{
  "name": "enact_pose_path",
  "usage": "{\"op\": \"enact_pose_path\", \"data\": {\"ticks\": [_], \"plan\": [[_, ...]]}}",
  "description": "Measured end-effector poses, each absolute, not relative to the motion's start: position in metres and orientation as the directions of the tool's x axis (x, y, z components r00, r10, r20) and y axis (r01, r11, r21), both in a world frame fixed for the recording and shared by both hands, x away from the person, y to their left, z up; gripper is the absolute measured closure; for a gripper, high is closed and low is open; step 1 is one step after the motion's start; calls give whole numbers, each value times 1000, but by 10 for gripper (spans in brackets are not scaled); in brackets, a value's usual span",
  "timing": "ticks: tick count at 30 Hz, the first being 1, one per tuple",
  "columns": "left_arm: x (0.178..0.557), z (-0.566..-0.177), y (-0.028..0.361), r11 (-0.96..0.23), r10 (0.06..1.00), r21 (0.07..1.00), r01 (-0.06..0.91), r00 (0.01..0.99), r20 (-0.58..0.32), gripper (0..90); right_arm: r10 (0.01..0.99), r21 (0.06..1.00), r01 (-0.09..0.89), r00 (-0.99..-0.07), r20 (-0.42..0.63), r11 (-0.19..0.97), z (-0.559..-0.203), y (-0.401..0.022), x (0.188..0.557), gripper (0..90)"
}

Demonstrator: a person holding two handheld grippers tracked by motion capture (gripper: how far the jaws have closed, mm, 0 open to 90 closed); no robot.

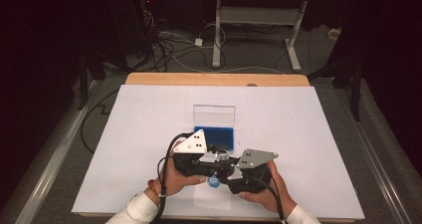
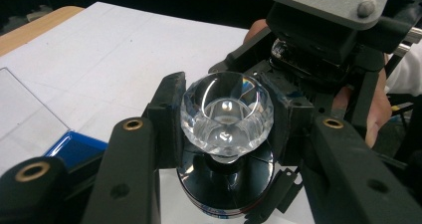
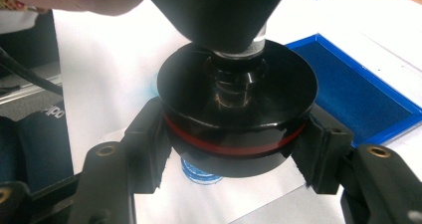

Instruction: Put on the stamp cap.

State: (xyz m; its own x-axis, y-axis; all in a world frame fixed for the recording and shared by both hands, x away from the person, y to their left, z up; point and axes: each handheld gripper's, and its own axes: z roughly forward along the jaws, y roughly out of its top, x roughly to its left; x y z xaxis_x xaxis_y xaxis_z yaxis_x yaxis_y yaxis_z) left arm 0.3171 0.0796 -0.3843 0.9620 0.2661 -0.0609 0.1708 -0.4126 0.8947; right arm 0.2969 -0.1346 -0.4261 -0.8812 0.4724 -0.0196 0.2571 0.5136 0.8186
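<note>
Left gripper (image 2: 226,129) clamps the stamp's crystal knob (image 2: 227,115); right gripper (image 3: 234,144) clamps its black base (image 3: 238,114), steadied above the blue imprint (image 3: 199,175), beside the ink pad (image 3: 353,94).

The work surface is formed by a wooden table (image 1: 214,79) covered with a white sheet (image 1: 298,149), and it is brightly lit while the surrounding room is left dark. Behind it, a grey floor (image 1: 259,59) is strewn with loose cables (image 1: 164,45), and a white-legged desk frame (image 1: 259,15) is placed at the back.
</note>
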Motion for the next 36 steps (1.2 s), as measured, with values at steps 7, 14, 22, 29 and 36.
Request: {"op": "enact_pose_path", "data": {"ticks": [7, 14, 22, 29, 36], "plan": [[318, -387, 82, -379, 255, 908, 181, 963, -86, 548, 474, 824, 257, -881, -16, 506, -425, -135, 295, 388], [317, -389, 81, -393, 254, 901, 182, 964, -83, 547, 474, 815, 269, -880, -9, 514, -427, -134, 294, 389], [318, -393, 85, -341, 251, 919, 199, 961, -115, 548, 475, 822, 271, -880, 1, 501, -425, -136, 293, 388], [317, -395, 83, -339, 248, 919, 199, 962, -117, 548, 477, 821, 280, -879, 11, 497, -426, -136, 293, 388], [314, -395, 81, -344, 253, 923, 173, 964, -87, 548, 477, 820, 285, -879, 17, 496, -426, -136, 292, 388]]}}
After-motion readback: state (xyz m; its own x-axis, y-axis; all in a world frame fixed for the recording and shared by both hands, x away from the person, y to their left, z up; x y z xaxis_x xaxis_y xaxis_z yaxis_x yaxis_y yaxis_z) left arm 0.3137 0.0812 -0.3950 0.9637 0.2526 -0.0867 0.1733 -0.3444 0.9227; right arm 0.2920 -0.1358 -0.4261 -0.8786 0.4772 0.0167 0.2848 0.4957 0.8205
